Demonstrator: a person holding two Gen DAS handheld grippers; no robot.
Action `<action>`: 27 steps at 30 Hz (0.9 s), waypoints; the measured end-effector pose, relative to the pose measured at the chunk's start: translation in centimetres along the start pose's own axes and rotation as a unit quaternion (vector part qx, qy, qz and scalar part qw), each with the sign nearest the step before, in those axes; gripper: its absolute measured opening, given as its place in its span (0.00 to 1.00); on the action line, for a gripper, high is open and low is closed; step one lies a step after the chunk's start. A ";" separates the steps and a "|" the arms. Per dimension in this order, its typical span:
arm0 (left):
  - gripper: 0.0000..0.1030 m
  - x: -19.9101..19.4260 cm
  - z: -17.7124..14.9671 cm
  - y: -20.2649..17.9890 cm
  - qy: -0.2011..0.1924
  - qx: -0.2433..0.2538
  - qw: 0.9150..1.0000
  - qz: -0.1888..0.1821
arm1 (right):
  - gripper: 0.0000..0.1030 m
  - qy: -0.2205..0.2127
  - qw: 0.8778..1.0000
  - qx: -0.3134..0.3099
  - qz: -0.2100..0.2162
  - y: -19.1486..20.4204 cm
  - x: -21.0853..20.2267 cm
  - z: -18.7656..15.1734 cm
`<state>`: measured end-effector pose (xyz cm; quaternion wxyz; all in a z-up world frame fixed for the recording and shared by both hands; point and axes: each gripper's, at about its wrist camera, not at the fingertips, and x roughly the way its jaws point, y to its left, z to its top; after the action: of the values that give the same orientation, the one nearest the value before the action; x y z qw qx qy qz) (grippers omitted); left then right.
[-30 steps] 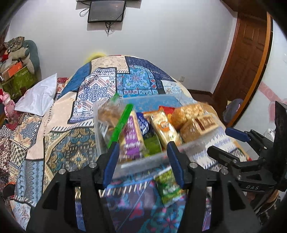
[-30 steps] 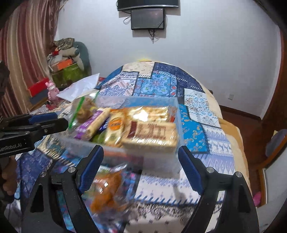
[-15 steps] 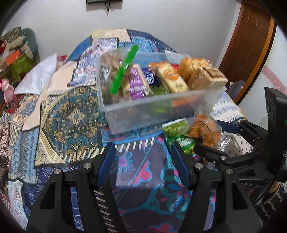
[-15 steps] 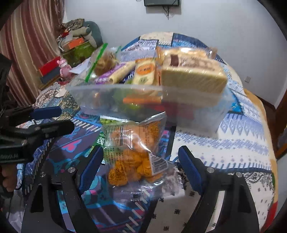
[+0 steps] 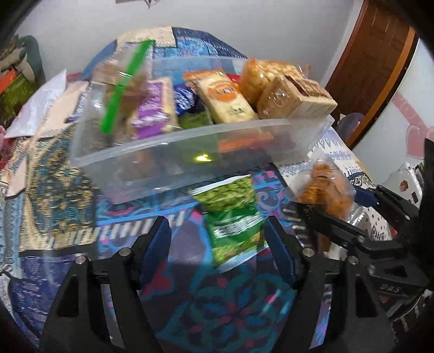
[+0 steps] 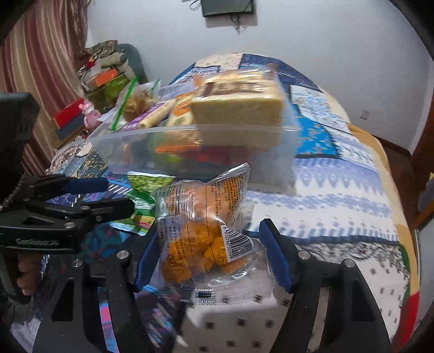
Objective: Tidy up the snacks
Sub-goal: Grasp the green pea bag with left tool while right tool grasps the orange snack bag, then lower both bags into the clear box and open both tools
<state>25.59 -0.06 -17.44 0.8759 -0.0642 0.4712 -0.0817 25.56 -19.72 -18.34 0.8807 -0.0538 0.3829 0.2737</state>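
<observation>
On a bed spread with a patchwork quilt (image 6: 339,190), two loose packets lie just in front of a clear plastic bin (image 5: 190,146) already heaped with wrapped snacks — the gathering-up step of the task, judged from how things lie. The right hand-held gripper (image 6: 208,260) straddles a clear packet of orange puffs (image 6: 203,230); its jaws have just been closing, the left pad at the wrapper's edge, the right pad apart from it, so no grip yet. The left hand-held gripper (image 5: 217,249) hangs over a green snack packet (image 5: 233,225), its jaws having just been opening, the packet's near end between the pads and untouched. The next move likely calls for each gripper to pinch its crinkly wrapper without crushing the contents, then lift it clear of the bin's near wall — the bin is nearly full, so space on top is scarce. Around the bed: a white wall with a dark mounted screen (image 6: 227,6), a striped curtain (image 6: 40,68) and stacked boxes (image 6: 105,81) to the left, a brown wooden door (image 5: 374,54) to the right.
</observation>
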 end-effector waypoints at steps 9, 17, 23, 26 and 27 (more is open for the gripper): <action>0.52 2.1 0.4 -1.6 -0.005 0.016 1.000 0.018 | 0.65 -0.021 1.000 0.018 -0.006 -1.3 -1.4 -0.1; 0.41 0.8 0.0 -1.3 -0.016 0.022 1.000 0.007 | 0.65 -0.035 0.999 0.022 0.000 -1.2 -2.3 0.2; 0.41 -3.2 -0.2 -1.0 -0.061 0.033 0.998 0.010 | 0.65 -0.058 0.998 0.017 0.004 -0.5 -3.6 1.5; 0.41 -5.5 0.5 -0.6 -0.090 0.031 0.995 0.013 | 0.65 -0.074 0.997 0.016 0.008 -0.1 -4.2 2.6; 0.41 -6.3 1.0 -0.3 -0.101 0.028 0.994 0.013 | 0.65 -0.080 0.997 0.015 0.008 0.0 -4.3 3.1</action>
<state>22.94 0.92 -11.70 0.9216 -0.0413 0.3783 -0.0763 25.16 -20.66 -13.12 0.9068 -0.0150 0.3159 0.2787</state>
